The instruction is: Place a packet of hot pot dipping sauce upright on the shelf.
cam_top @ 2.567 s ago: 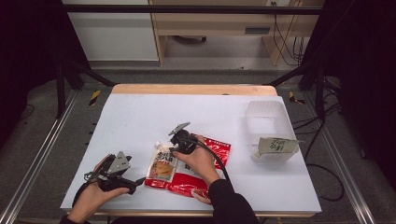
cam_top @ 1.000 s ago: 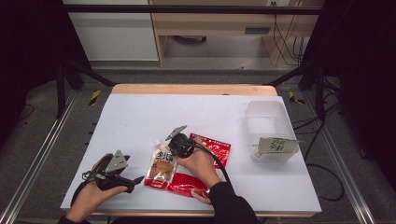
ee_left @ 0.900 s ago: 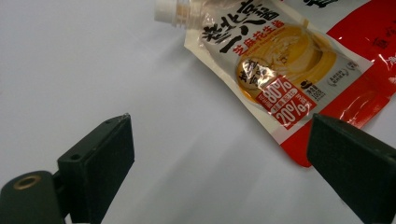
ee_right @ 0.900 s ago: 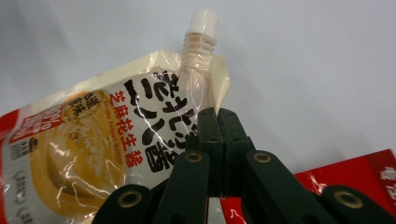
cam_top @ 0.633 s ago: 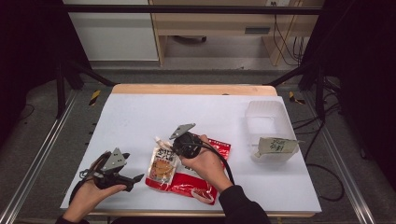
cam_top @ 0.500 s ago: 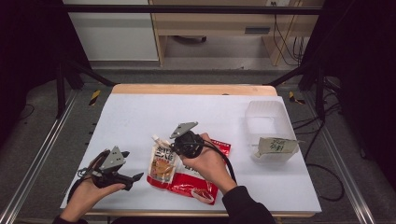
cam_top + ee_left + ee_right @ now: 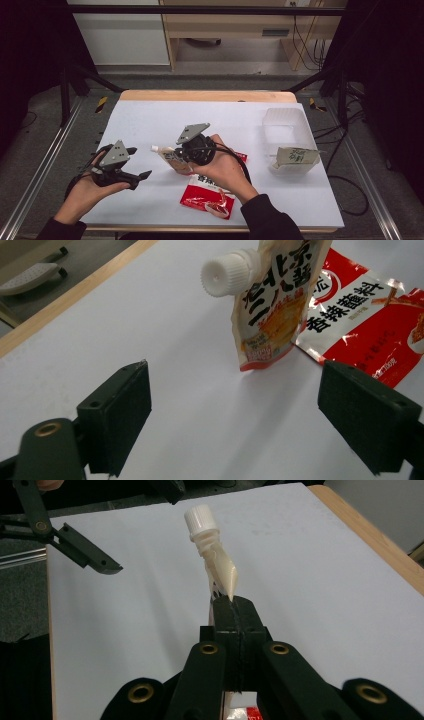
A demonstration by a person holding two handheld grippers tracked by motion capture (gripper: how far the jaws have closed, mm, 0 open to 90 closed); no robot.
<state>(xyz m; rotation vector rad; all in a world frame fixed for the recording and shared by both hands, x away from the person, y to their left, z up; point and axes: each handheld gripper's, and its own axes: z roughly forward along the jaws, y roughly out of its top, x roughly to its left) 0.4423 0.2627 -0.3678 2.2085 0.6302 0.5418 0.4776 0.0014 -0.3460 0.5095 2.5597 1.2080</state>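
My right gripper (image 7: 186,155) is clamped on the spouted pouch (image 7: 172,159), now lifted clear of the table (image 7: 150,120) above the red packet (image 7: 207,195). My left gripper (image 7: 141,162) waits alongside, raised too, its wide empty jaws just narrowing slightly.

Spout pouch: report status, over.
Right gripper shut on spout pouch, held off the table. Left gripper open, empty. Red sachet lies beneath; nothing in the way.
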